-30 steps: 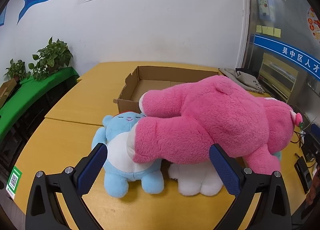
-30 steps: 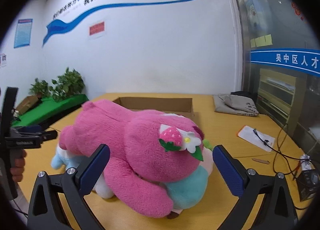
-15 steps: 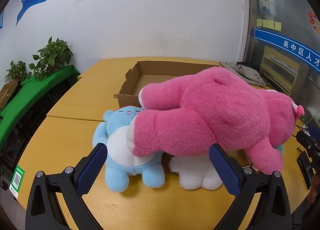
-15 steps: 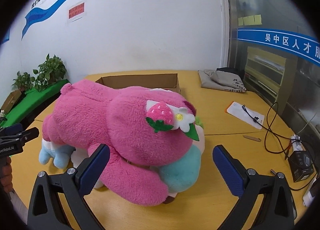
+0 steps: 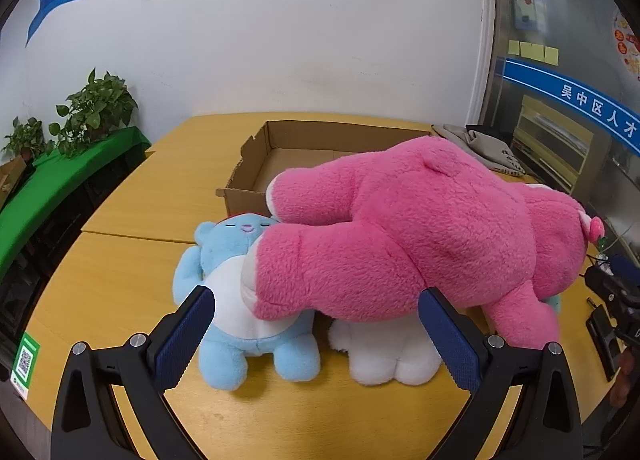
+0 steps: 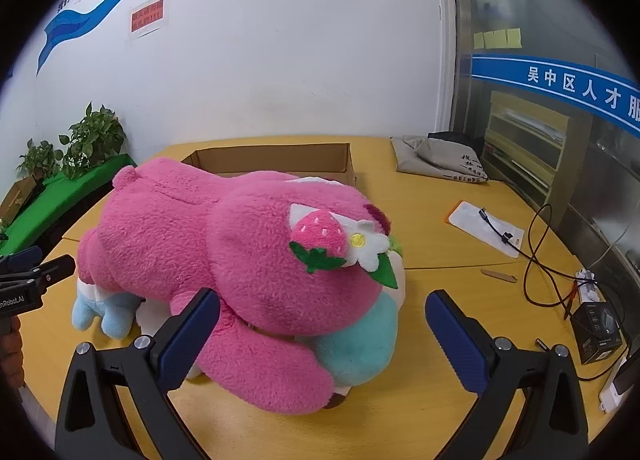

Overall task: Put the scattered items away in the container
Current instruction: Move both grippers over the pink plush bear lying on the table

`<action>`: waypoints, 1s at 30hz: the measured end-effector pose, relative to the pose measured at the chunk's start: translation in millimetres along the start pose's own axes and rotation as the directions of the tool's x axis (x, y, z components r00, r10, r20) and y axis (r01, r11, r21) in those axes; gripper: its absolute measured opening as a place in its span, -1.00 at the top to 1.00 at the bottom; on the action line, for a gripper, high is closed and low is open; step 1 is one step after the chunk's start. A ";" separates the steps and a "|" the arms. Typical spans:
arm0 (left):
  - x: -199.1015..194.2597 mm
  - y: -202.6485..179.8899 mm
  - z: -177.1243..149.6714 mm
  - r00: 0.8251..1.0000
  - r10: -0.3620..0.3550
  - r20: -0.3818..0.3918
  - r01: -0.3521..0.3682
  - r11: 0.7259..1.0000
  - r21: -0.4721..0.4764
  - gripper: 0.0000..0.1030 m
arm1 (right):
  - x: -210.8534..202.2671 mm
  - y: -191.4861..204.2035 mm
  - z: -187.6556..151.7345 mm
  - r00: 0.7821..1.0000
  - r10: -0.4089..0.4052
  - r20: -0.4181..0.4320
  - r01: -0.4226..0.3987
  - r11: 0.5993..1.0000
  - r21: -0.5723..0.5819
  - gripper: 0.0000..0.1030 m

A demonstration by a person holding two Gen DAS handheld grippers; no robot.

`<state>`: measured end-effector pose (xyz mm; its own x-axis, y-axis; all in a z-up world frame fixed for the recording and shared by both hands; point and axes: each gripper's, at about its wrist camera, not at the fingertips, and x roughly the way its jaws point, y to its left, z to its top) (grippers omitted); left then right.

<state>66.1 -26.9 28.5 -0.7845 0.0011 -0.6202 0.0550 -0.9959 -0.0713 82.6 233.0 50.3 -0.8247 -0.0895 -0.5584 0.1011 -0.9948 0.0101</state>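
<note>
Lying across the blue plush (image 5: 240,292) and white plush (image 5: 384,352), the pink bear (image 5: 408,244) sits at six o'clock of the cardboard box (image 5: 256,164), while the left gripper (image 5: 316,340) and right gripper (image 6: 320,340) gape wide, empty.

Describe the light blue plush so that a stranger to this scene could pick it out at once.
Find the cardboard box on the yellow table. Before it lies a big pink plush; the light blue plush sits under its leg, marked by a white belly and closed-eyed face.
</note>
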 end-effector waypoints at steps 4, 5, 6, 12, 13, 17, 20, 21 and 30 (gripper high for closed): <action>5.3 -2.7 6.6 1.000 -0.017 -0.008 0.017 1.000 0.013 -1.00 | 4.6 -1.7 0.9 1.000 0.001 -0.010 -0.002 1.000 -0.007 -0.99; 6.8 -3.7 8.8 1.000 -0.016 -0.009 0.016 1.000 0.014 -1.00 | 5.4 -2.4 0.8 1.000 0.004 -0.012 -0.004 1.000 -0.005 -0.99; 8.1 -5.0 11.2 1.000 -0.019 -0.011 0.019 1.000 0.017 -1.00 | 6.1 -2.7 0.7 1.000 0.006 -0.014 -0.007 1.000 -0.005 -0.99; 23.8 -13.9 34.3 0.989 -0.145 -0.037 0.145 0.989 0.016 -1.00 | 6.7 -12.0 10.6 0.998 0.060 0.015 -0.060 0.998 0.015 -0.99; 31.2 -15.4 39.3 0.983 -0.175 -0.051 0.176 0.984 0.017 -1.00 | 6.0 -16.2 14.6 0.997 0.079 0.027 -0.080 0.996 0.027 -0.99; 56.7 -11.3 53.0 0.956 -0.282 -0.076 0.280 0.959 -0.038 -1.00 | 14.5 -31.0 31.4 0.994 0.100 0.042 -0.102 0.994 0.042 -0.99; 72.4 -8.9 62.1 0.939 -0.335 -0.084 0.328 0.941 -0.083 -1.00 | 33.4 -40.8 39.5 0.994 0.109 0.008 -0.109 0.992 0.063 -0.99; 76.6 -10.1 64.7 0.936 -0.340 -0.086 0.334 0.939 -0.078 -1.00 | 41.3 -44.4 41.3 0.992 0.130 -0.010 -0.128 0.988 0.085 -0.99; 78.0 -10.1 92.4 0.897 -0.438 -0.055 0.437 0.899 -0.035 -1.00 | 91.5 -44.0 45.1 0.941 0.328 -0.079 -0.313 0.936 0.165 -0.99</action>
<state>-52.7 -25.1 53.0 -0.6940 0.4422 -0.5681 -0.2714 -0.8916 -0.3624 -22.4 266.4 36.2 -0.6991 -0.4070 -0.5879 0.2608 -0.9107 0.3205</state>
